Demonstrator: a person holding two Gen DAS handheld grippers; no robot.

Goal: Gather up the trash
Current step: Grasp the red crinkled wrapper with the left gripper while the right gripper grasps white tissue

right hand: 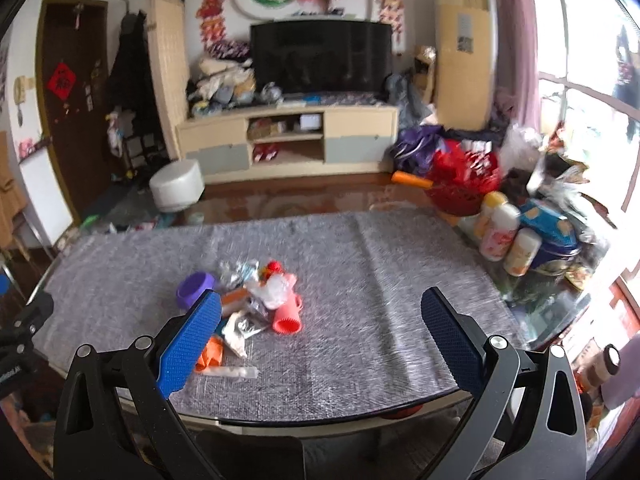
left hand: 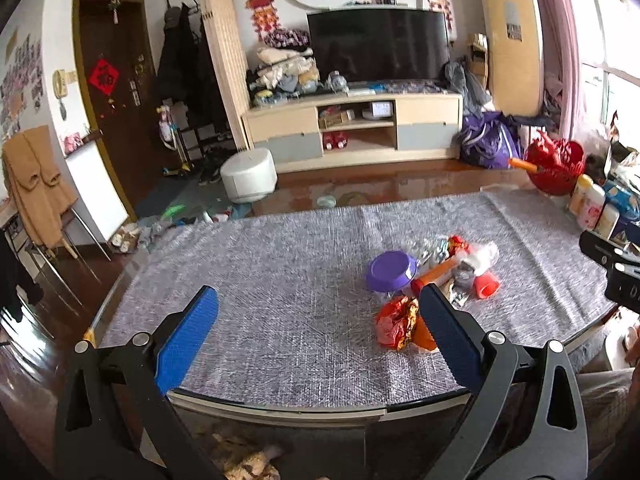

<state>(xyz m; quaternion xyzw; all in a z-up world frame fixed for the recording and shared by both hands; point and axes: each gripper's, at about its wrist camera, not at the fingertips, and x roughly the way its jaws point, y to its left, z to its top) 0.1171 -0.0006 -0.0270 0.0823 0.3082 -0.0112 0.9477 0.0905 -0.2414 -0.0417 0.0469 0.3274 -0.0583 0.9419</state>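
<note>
A heap of trash lies on the grey tablecloth [left hand: 280,264]: a purple bowl [left hand: 391,269], an orange-red crumpled wrapper [left hand: 396,322], a red cup on its side [left hand: 487,287], foil and white plastic bits [left hand: 480,258]. My left gripper [left hand: 318,314] is open above the near table edge, its right finger just beside the wrapper. In the right wrist view the same heap shows the purple bowl [right hand: 195,286], the red cup [right hand: 287,318] and a white wrapper [right hand: 234,336]. My right gripper [right hand: 320,316] is open, with its left finger over the heap's near side.
Bottles [right hand: 500,232], a blue tin [right hand: 556,248] and a red basket [right hand: 460,188] crowd the table's far right. Beyond the table are a white round stool [left hand: 248,176], a TV cabinet [left hand: 352,128] and bags [left hand: 486,140] on the floor. The other gripper's body [left hand: 612,264] shows at right.
</note>
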